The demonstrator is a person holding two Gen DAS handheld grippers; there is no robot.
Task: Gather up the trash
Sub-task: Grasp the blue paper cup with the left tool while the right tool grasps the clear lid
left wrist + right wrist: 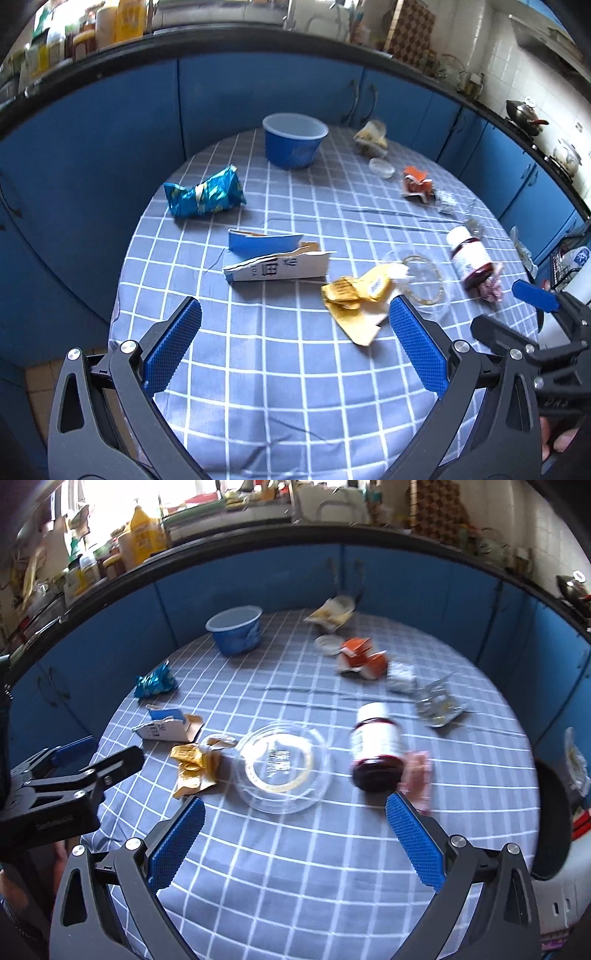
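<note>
Round table (295, 369) in a blue checked cloth, ringed by blue kitchen cabinets (92, 147).
Wrappers, a torn carton (277, 267), a clear lid (282, 766) and a toppled bottle (376, 746) litter it; a blue bowl (293, 144) stands at the far edge. Left gripper (295, 317) and right gripper (293, 812) hover with jaws spread wide, holding nothing.

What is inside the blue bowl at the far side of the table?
The blue bowl shows only a pale inner wall near its rim; nothing sticks out. Its bottom is hidden by the near wall in both views.
</note>
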